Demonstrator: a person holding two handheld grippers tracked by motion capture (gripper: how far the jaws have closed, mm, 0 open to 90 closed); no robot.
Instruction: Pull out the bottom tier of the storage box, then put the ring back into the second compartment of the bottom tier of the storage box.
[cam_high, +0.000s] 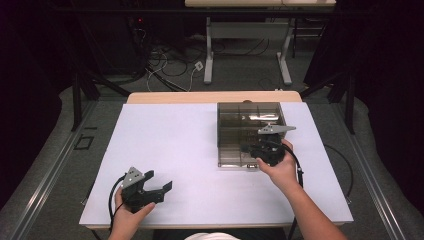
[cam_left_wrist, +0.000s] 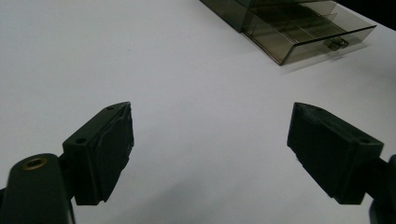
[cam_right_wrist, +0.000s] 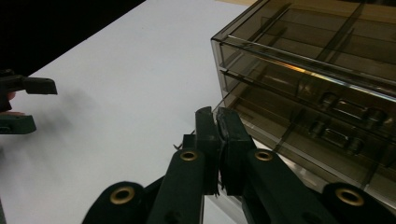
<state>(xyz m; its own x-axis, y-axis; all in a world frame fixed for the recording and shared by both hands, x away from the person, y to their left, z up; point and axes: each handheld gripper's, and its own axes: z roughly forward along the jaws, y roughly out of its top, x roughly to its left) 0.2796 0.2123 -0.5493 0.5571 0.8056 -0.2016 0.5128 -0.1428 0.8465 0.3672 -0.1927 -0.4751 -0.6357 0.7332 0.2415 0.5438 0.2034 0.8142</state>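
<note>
- Drawers of smoky clear plastic make up the organizer box (cam_high: 250, 132), which stands on the white table (cam_high: 175, 150) right in front of the right claw (cam_high: 250, 149).
- The right claw's jaws are pressed together, tips level with the box's lowest drawer (cam_right_wrist: 299, 140) at its near left corner; in the right gripper view nothing can be made out between the pads, and whether they touch the drawer's edge cannot be told.
- In the left gripper view that drawer (cam_left_wrist: 310, 39) stands pulled partway out of the box, its small handle (cam_left_wrist: 336, 44) facing outward.
- The left claw (cam_high: 159, 181) rests low over bare table, well apart from the box, which lies ahead of it and off to its right.
- Its jaws stand wide apart with nothing between them, black pads (cam_left_wrist: 114, 149) facing each other over the white surface.
- A hand (cam_high: 280, 167) grips each tool from the near edge.
</note>
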